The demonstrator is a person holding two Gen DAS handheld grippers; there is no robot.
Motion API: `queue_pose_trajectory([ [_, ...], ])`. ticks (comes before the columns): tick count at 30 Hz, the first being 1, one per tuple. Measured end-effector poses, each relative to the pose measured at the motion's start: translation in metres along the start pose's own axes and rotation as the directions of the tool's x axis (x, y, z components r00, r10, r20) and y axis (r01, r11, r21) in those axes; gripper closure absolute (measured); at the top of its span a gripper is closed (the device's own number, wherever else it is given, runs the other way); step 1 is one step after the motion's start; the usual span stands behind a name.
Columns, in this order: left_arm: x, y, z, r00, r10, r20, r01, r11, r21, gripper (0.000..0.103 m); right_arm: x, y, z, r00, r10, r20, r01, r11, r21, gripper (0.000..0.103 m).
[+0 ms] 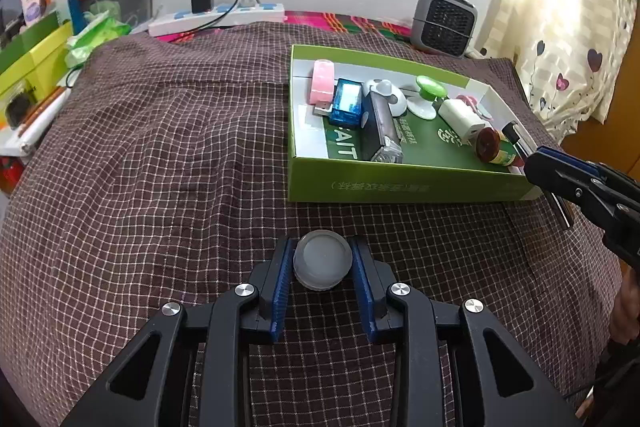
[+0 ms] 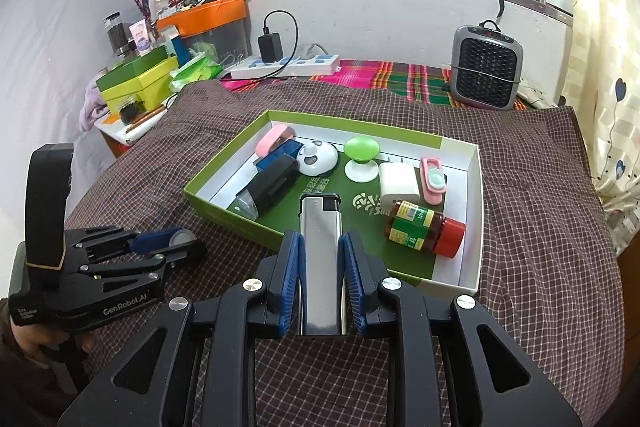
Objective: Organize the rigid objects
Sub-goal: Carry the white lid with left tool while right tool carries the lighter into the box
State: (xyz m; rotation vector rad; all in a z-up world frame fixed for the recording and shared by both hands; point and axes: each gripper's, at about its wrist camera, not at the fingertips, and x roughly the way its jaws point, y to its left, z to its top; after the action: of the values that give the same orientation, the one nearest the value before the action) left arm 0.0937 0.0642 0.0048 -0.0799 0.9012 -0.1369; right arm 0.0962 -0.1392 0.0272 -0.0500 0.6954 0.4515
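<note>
A round grey cap [image 1: 322, 261] sits on the checked brown cloth, and my left gripper [image 1: 322, 245] is shut on it, blue pads against both its sides. The right wrist view shows this gripper [image 2: 186, 239] low at the left, the cap [image 2: 182, 238] between its fingers. My right gripper [image 2: 322, 235] is shut on a silver lighter [image 2: 322, 267] with a black top, held at the near edge of the green box [image 2: 224, 211]. From the left wrist view, the right gripper [image 1: 538, 161] hangs at the near right corner of the box [image 1: 400, 183].
The box holds a pink stapler [image 1: 322, 83], a blue case [image 1: 347, 101], a black torch [image 1: 382, 131], a green knob [image 1: 430, 87], a white charger [image 1: 462, 117] and a red-capped bottle [image 2: 424, 229]. Behind stand a heater [image 2: 486, 67], a power strip [image 2: 288, 65] and stacked bins [image 2: 136, 79].
</note>
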Motion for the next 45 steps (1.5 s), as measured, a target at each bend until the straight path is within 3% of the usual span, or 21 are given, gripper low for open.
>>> queue_pose_trajectory([
  [9,-0.015,0.000,0.003,1.000,-0.016,0.027,0.016,1.000,0.002,0.075,-0.002,0.000,0.000,1.000,-0.002,0.005,0.002,1.000,-0.001,0.079],
  [20,-0.037,-0.006,0.034,0.994,-0.050,0.093,0.048,0.998,0.028,0.075,-0.011,-0.003,0.011,0.999,-0.020,0.034,0.020,1.000,0.006,0.079],
  [30,-0.019,-0.008,0.069,0.993,-0.056,0.108,0.052,0.998,0.035,0.075,0.007,-0.007,0.027,0.999,-0.022,0.035,0.021,0.999,0.035,0.079],
  [45,0.020,-0.011,0.084,0.996,-0.061,0.071,0.058,0.997,0.042,0.075,0.052,-0.013,0.035,1.000,-0.002,-0.026,0.004,0.997,0.075,0.079],
])
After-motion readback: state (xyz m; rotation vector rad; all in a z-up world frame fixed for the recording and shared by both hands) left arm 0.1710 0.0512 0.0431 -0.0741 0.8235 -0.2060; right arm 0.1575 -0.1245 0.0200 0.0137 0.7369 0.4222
